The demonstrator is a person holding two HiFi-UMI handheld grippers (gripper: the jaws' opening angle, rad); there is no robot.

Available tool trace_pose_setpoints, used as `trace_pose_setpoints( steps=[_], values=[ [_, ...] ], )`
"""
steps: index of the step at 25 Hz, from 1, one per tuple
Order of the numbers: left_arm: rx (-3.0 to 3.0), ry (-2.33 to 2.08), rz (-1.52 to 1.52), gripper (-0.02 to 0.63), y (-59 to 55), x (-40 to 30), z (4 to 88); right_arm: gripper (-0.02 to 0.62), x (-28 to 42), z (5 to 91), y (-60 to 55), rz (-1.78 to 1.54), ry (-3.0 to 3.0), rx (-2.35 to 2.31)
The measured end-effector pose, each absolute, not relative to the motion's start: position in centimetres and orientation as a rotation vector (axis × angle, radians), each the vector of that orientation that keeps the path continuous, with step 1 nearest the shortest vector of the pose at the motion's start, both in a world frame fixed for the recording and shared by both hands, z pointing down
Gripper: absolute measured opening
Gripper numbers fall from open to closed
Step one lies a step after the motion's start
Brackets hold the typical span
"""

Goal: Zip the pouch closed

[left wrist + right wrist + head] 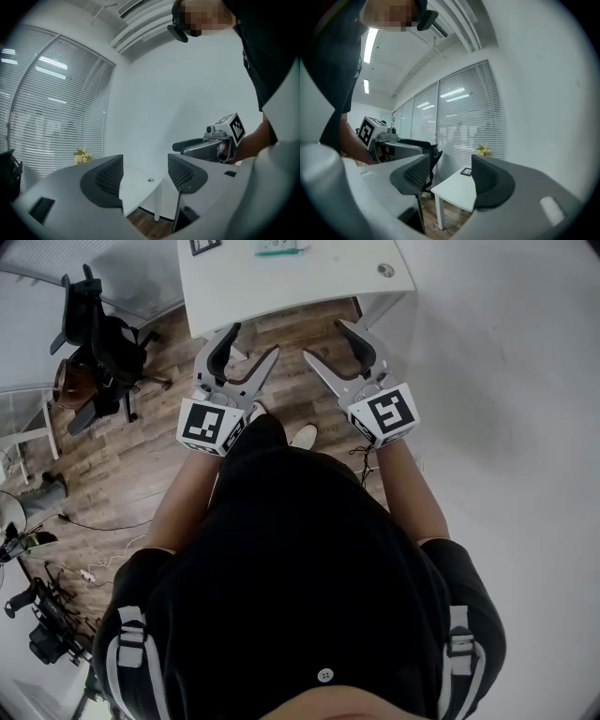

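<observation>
No pouch shows clearly in any view; only a small teal object lies at the far edge of the white table, too cut off to identify. My left gripper hovers over the wooden floor just short of the table's near edge, jaws apart and empty. My right gripper hangs beside it, also open and empty. In the left gripper view the pads frame the table corner and the right gripper. The right gripper view shows its own pads and the left gripper.
A black office chair stands at the left on the wooden floor. A black-and-white marker card and a round grommet are on the table. Flowers sit by the blinds. Cables and gear lie at the lower left.
</observation>
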State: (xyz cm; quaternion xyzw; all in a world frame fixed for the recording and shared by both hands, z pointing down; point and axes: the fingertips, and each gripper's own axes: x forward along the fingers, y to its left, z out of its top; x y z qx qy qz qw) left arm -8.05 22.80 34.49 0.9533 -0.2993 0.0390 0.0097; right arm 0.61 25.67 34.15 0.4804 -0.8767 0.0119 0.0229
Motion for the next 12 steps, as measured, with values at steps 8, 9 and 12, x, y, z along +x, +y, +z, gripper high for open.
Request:
trace_pose_setpoints(
  steps=[8,9,12],
  values=[
    [2.983,-0.929,0.117,0.284,20.3,-6.0,34.9,0.288,2.7,34.5,23.3,0.032,-2.702,1.496],
    [2.981,-0.927,0.116,0.284,19.8,-5.8,35.0,0.288,2.9,34.5,22.8,0.032,-2.698,1.498],
    [2.983,-0.911,0.109,0.284,17.7,-5.3,35.1,0.288,3.4,34.8,20.8,0.036,-2.682,1.506]
  ],
)
